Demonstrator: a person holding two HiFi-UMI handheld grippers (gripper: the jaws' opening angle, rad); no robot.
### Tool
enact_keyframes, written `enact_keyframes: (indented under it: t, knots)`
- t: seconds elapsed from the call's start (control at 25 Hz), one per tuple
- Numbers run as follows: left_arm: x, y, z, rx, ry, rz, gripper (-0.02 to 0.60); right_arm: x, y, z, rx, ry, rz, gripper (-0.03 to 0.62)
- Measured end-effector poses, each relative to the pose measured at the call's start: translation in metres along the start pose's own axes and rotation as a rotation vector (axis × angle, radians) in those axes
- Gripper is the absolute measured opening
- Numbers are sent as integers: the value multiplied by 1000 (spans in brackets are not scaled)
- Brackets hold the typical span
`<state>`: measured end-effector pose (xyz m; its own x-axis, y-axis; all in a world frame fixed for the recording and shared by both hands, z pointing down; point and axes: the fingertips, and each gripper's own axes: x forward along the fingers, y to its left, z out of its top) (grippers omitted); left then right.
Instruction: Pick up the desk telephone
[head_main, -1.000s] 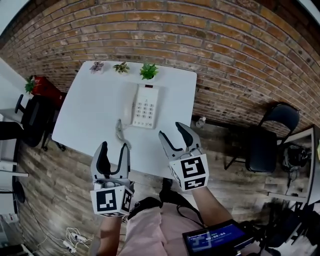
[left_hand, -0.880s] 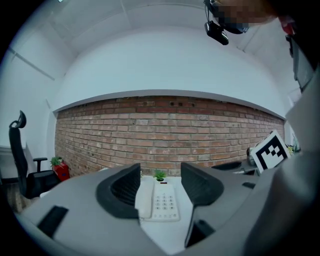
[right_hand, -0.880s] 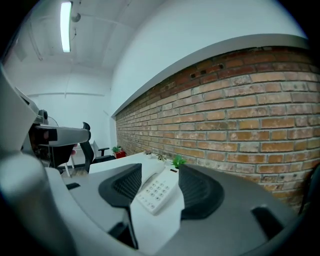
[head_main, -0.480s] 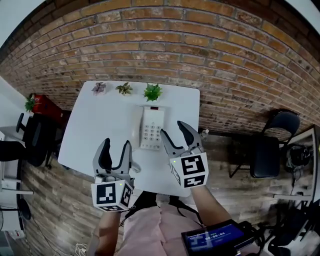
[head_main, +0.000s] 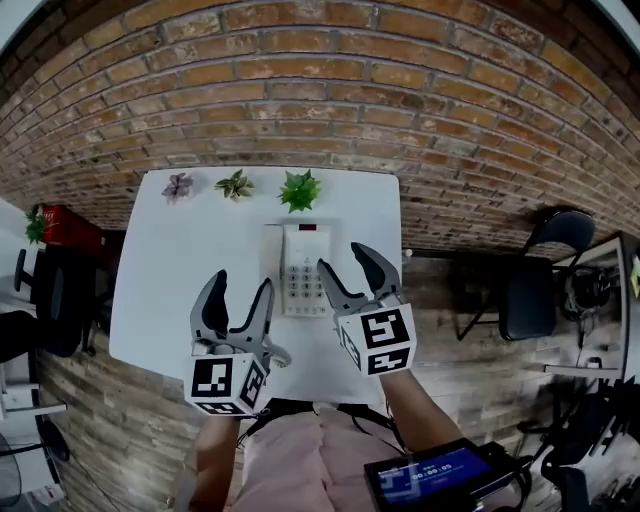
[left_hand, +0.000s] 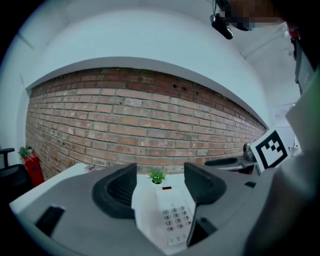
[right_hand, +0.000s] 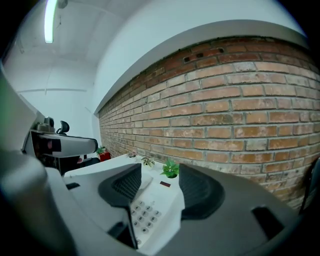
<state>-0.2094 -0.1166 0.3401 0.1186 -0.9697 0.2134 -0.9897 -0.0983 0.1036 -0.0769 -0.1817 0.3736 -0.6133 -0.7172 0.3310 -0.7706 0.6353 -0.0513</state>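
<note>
A white desk telephone (head_main: 303, 273) with a grey keypad lies on the white table (head_main: 180, 270), its handset on its left side. My left gripper (head_main: 239, 292) hovers over the table's near edge, just left of the phone; its jaws have just been opening and hold nothing. Off the phone's right edge, my right gripper (head_main: 343, 262) stands open and empty. In the left gripper view the telephone (left_hand: 169, 216) shows between and beyond the left gripper (left_hand: 159, 181). The right gripper view frames the telephone (right_hand: 149, 209) ahead of the right gripper (right_hand: 159, 184).
Three small potted plants (head_main: 299, 190) line the table's far edge against a brick wall (head_main: 320, 90). The coiled cord (head_main: 277, 352) hangs near the front edge. A black chair (head_main: 535, 290) stands to the right, and a desk chair and a red object (head_main: 62, 226) to the left.
Both grippers have come forward toward the telephone, which now lies between them. The left jaws stand wider apart than before.
</note>
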Motion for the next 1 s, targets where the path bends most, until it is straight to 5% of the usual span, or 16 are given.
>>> enact_keyframes:
  t: [0.52, 1.0]
  knots:
    - [58, 29, -81, -71, 196, -80, 357, 38, -20, -74, 110, 182, -91, 287]
    - [87, 26, -129, -202, 324, -171, 375, 65, -10, -106, 178, 259, -67, 295]
